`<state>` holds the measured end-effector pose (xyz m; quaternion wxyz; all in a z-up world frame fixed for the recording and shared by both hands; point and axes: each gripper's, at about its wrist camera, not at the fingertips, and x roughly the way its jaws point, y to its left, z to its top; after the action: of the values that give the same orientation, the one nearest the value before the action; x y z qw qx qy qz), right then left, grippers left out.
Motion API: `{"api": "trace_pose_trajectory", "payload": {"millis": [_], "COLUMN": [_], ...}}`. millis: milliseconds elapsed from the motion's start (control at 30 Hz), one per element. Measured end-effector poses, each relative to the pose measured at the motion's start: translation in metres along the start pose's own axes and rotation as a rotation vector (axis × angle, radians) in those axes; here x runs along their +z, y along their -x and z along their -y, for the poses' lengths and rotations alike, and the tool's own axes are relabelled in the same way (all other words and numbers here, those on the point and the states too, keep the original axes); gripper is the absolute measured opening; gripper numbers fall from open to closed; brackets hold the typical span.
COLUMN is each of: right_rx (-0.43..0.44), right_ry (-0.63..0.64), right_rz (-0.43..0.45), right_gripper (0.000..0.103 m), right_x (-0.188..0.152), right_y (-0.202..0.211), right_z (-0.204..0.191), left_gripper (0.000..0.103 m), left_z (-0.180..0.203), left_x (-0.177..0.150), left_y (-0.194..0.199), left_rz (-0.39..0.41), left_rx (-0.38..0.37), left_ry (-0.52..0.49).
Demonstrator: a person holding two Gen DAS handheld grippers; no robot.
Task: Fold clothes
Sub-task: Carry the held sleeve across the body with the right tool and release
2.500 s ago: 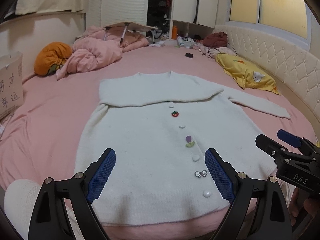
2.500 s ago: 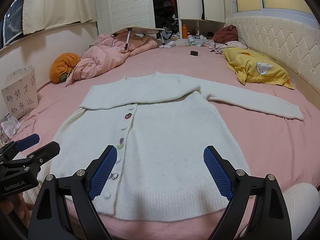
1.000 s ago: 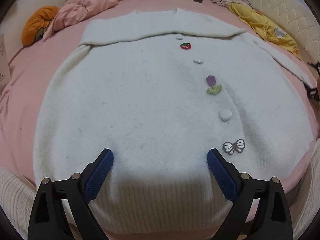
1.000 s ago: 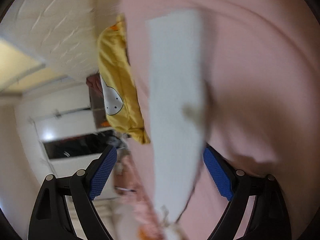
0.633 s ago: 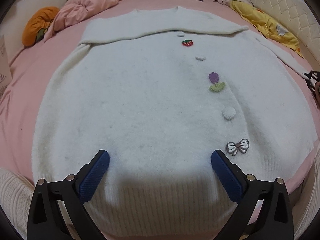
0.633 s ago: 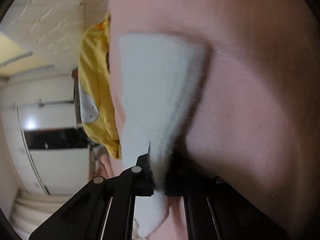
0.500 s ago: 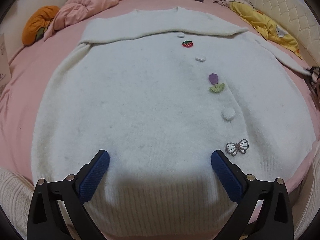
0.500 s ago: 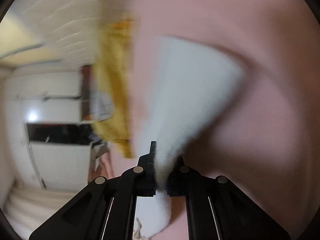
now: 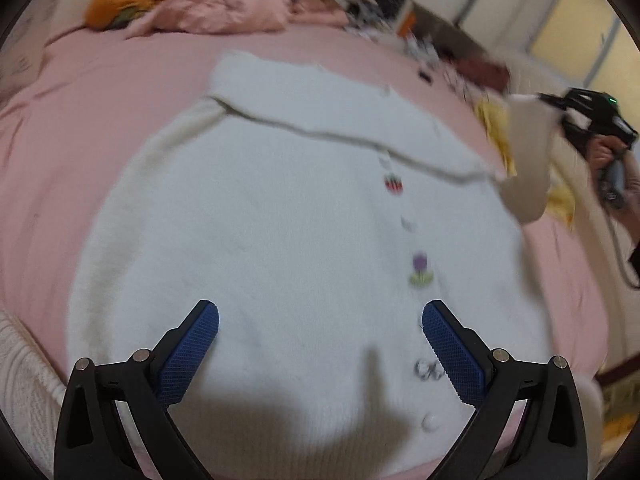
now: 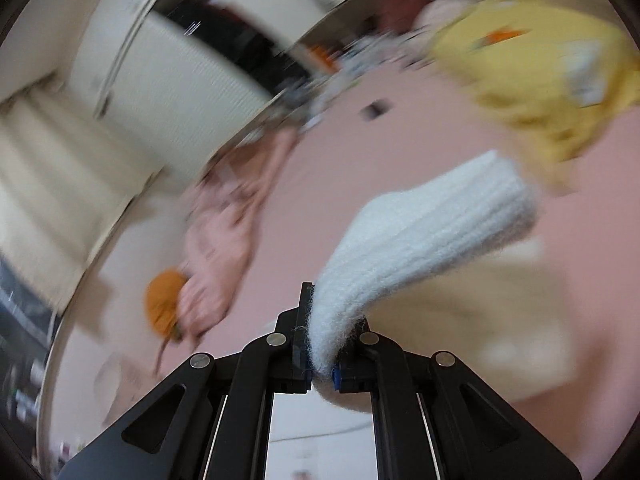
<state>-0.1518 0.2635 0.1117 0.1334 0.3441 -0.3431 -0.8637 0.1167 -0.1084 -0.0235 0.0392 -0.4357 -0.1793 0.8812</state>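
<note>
**Right sleeve being lifted for the fold-in**

White cardigan (image 9: 280,220) is lying flat, front up, on the pink bed (image 9: 80,120); one sleeve is already lying folded across the chest. Right gripper (image 10: 322,356) is holding the other sleeve's ribbed cuff (image 10: 432,224), jaws pinched fully closed on the knit, cuff arching up off the bed. In the left view the right gripper (image 9: 580,112) is sitting raised at the far right with the sleeve hanging from it, likely so it clears the body before being laid across. Left gripper (image 9: 320,340) is hovering over the hem area near the button row, jaws spread wide, gripping nothing; probably waiting to pin or take the hem. Yellow pillow (image 10: 540,80) and pink blanket heap (image 9: 224,12) are sitting well apart from the cardigan. Both views are blurring, so contact with the fabric under the left gripper is unclear.
</note>
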Motion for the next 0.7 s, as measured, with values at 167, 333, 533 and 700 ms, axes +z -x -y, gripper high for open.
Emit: {"api": "trace_pose_trajectory", "payload": {"millis": [167,333,533,700], "right_rx": [0.013,-0.044,-0.114,-0.171], "right_ry": [0.083,0.099,0.215,0.376], "right_rz": [-0.141,-0.31,-0.406,-0.457], "right_gripper": [0.007,0.007,0.007,0.007], "right_x": [-0.075,-0.151,-0.189,-0.205], "right_y": [-0.108,-0.202,-0.247,-0.268], "right_z": [-0.09,-0.112,-0.126,-0.148], "left_gripper": [0.102,0.102,0.102,0.102], "left_z": [-0.017,-0.04,-0.054,-0.055], "left_x": [0.011,0.019,0.023,0.023], "left_y": [0.025,0.03,0.018,0.013], "left_rz": [0.132,0.162,0.131,0.115], "left_rx": [-0.025,-0.106,-0.159,-0.19], "left_ry": [0.065,0.17,0.257,0.29]}}
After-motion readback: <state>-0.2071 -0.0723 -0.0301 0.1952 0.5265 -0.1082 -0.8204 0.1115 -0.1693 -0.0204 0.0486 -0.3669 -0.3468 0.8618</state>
